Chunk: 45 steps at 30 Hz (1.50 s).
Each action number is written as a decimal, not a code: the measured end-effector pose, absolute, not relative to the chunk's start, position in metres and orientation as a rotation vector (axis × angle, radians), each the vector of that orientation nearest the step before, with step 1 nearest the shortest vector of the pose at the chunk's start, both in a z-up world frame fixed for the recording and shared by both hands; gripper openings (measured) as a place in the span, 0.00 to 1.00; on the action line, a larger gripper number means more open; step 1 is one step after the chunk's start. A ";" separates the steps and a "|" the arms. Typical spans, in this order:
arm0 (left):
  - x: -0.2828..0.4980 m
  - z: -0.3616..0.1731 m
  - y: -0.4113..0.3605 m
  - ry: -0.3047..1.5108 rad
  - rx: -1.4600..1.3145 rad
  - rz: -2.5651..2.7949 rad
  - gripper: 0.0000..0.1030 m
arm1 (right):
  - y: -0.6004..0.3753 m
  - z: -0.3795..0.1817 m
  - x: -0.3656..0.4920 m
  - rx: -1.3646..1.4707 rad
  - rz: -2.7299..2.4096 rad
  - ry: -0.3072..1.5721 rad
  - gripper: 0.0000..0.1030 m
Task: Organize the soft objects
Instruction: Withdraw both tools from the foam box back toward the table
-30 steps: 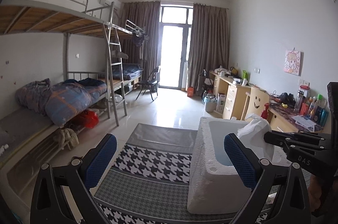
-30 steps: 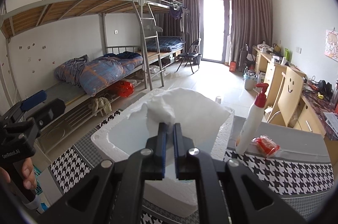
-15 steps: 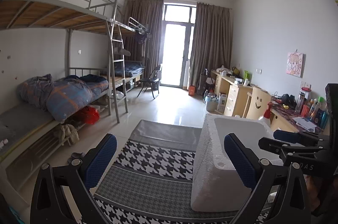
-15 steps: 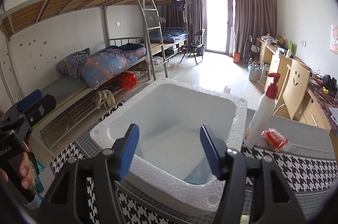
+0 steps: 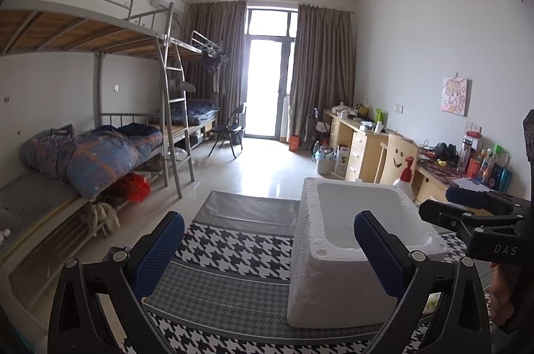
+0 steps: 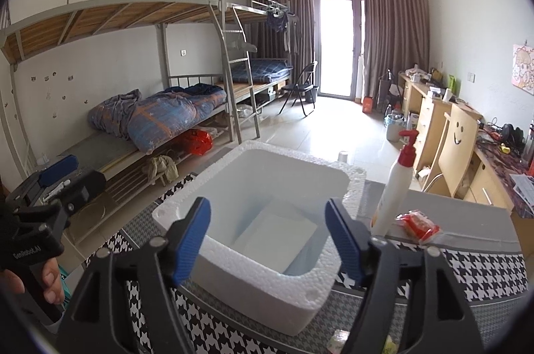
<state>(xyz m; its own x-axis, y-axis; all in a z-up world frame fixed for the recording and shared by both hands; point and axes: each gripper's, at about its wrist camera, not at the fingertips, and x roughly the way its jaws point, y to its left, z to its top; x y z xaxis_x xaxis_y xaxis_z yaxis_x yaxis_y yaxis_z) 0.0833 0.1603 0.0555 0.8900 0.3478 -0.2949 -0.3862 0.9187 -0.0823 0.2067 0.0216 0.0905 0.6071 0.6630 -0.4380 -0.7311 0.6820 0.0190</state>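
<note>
The right tool (image 6: pixel 268 240) hangs with its blue pads spread apart and empty above the white foam box (image 6: pixel 253 274), where a pale folded soft item (image 6: pixel 277 238) lies flat on the bottom. The left tool (image 5: pixel 268 253), also spread and holding nothing, waits beside the box over the houndstooth-covered desk (image 5: pixel 230 257). One piece looks stowed; the next move probably calls for picking another soft object, perhaps the red packet (image 6: pixel 419 225) by the pump bottle (image 6: pixel 395 183).
</note>
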 end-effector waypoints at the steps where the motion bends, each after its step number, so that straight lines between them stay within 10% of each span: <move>1: 0.082 0.056 0.159 0.276 -0.144 0.381 0.99 | 0.018 0.092 0.205 -0.161 0.807 0.427 0.81; 45: 0.062 0.052 0.098 0.263 -0.125 0.221 0.99 | -0.062 0.078 0.173 -0.102 0.718 0.324 0.91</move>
<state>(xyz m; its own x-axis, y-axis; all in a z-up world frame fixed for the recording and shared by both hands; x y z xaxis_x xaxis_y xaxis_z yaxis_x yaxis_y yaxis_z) 0.0616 0.0977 0.0520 0.9417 0.1997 -0.2707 -0.2321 0.9682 -0.0931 0.1731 -0.0617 0.0784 0.7055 0.6295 -0.3256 -0.6608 0.7504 0.0189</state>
